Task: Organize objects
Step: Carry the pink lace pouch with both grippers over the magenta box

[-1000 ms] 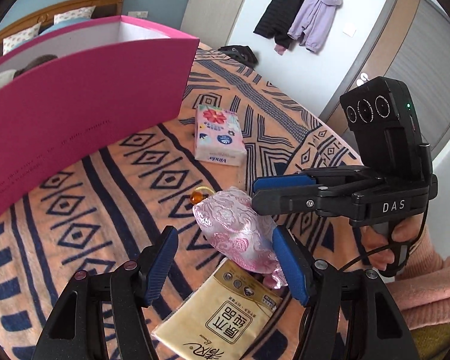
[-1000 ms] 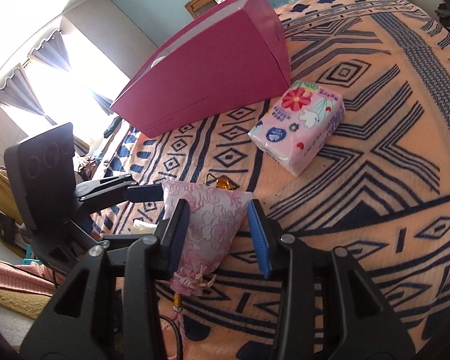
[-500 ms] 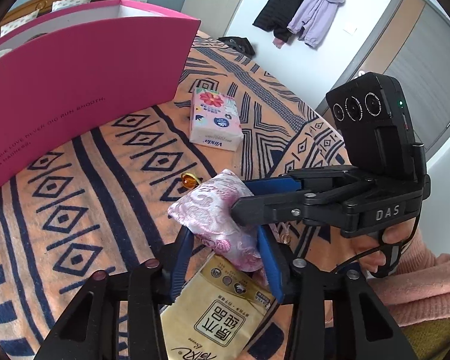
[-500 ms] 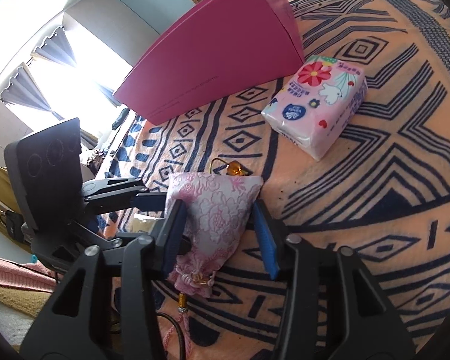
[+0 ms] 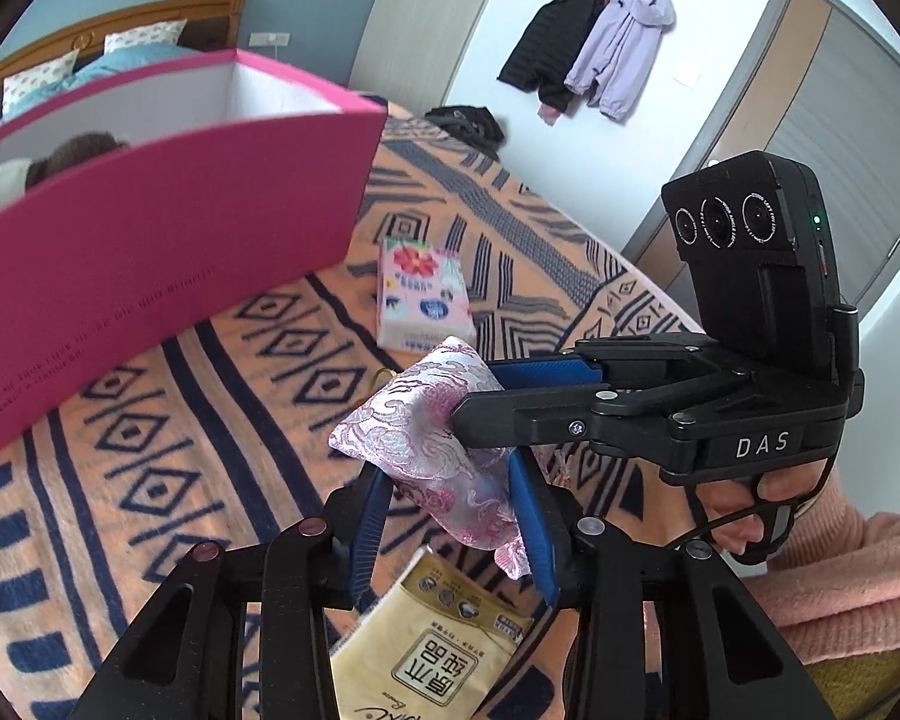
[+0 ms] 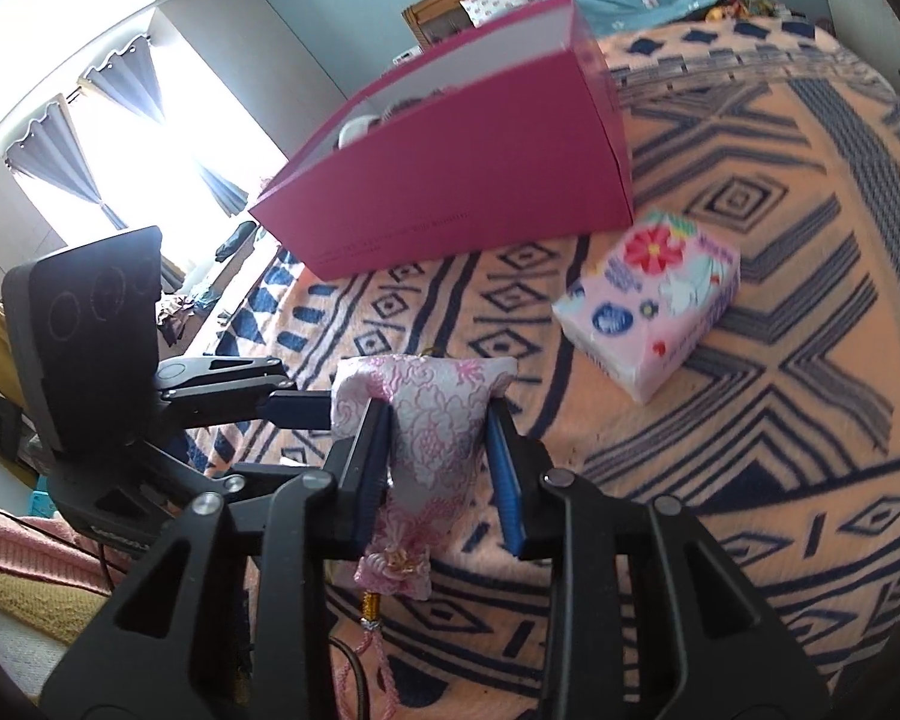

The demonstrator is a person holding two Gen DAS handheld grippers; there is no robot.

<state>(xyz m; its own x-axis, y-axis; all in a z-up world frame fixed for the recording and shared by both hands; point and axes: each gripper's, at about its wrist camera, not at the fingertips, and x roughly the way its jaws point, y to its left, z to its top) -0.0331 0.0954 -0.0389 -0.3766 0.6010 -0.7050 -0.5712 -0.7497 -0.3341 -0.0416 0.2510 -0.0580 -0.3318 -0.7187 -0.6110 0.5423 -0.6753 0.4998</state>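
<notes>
A pink brocade pouch (image 5: 414,420) (image 6: 426,384) with a tassel hangs just above the patterned blanket, gripped from two sides. My left gripper (image 5: 450,480) has its blue pads pressed on the pouch's lower half, jaws still closing. From the right, my right gripper (image 5: 474,396) (image 6: 438,420) clamps the pouch's upper part, and its jaws are also closing. In the right wrist view the left gripper (image 6: 324,411) comes in from the left and touches the pouch's edge. The open pink box (image 5: 150,252) (image 6: 462,180) stands behind.
A flowered tissue pack (image 5: 420,294) (image 6: 654,312) lies on the blanket (image 5: 150,450) beyond the pouch. A yellow packet (image 5: 438,648) lies under my left gripper. The box holds a few items. A person's pink sleeve (image 5: 840,588) is at the right.
The left jaws went from wide open to closed on the pouch. The right jaws narrowed onto it too. The pouch has come up off the blanket.
</notes>
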